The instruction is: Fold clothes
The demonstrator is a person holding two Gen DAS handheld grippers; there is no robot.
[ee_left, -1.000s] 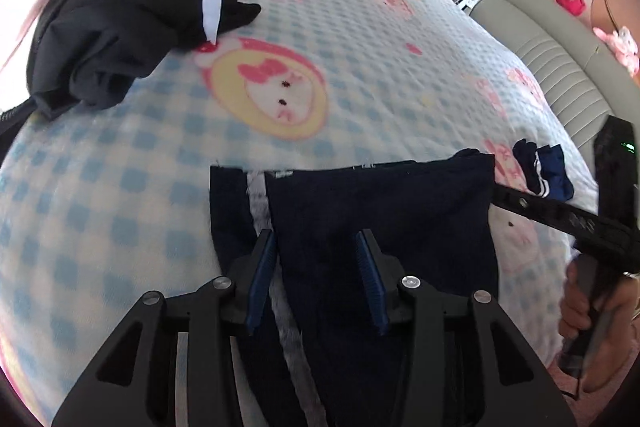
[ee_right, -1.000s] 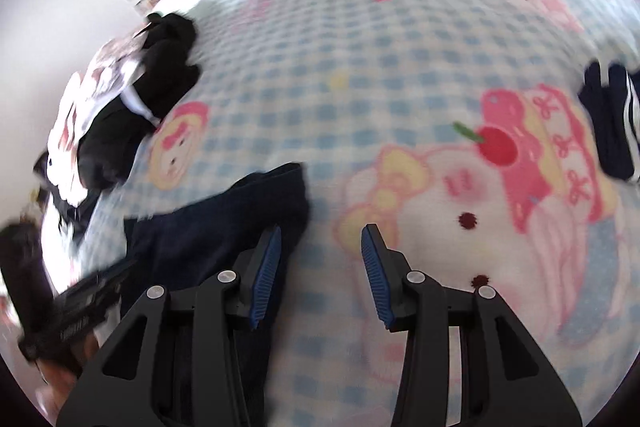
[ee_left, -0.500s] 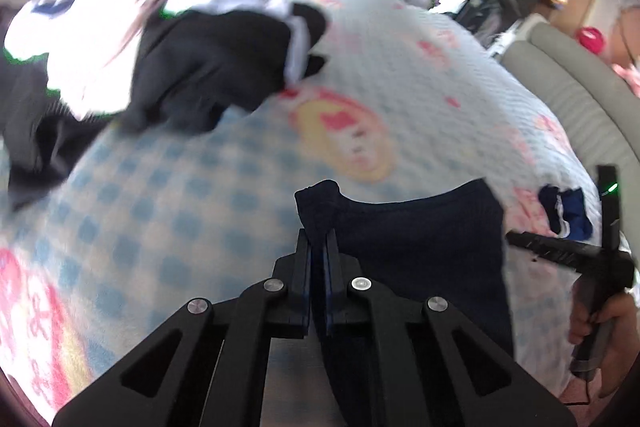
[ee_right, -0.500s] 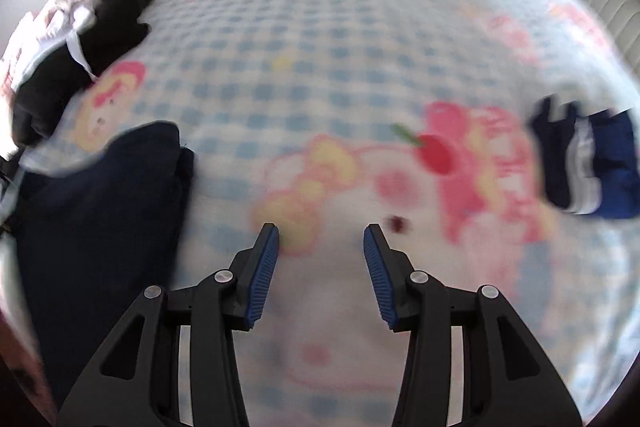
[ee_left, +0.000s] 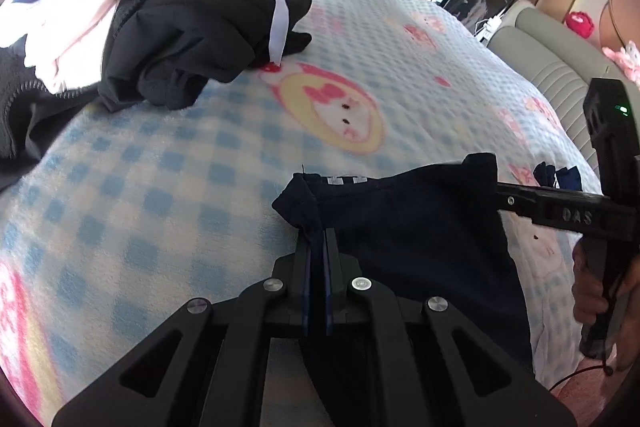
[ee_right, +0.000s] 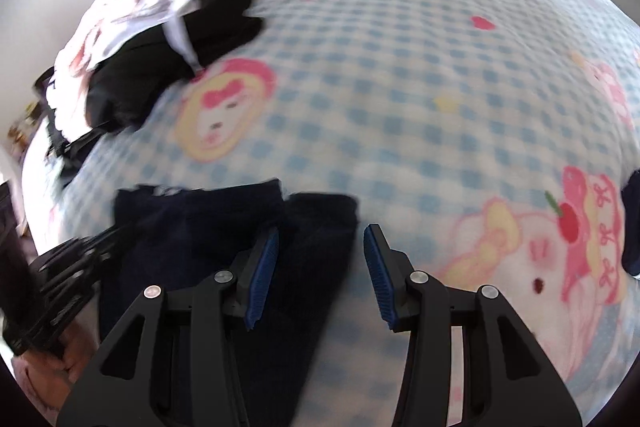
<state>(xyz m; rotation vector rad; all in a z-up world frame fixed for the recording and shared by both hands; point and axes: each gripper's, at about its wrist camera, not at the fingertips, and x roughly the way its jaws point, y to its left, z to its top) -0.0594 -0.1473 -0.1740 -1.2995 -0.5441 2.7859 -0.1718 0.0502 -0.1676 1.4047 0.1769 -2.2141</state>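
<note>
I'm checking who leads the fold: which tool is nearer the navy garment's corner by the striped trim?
Left. The left tool is shut on that corner of the navy garment; the right tool is open at the garment's opposite edge.

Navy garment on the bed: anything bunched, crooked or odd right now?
Yes. The navy garment is puckered into a peak at its left corner, where the left tongs pinch it shut. The right tongs hover open over its other corner.

Each claw (ee_left: 318,247) (ee_right: 322,259) is matte black with silver screws and ribbed blue finger pads (ee_right: 262,273).
</note>
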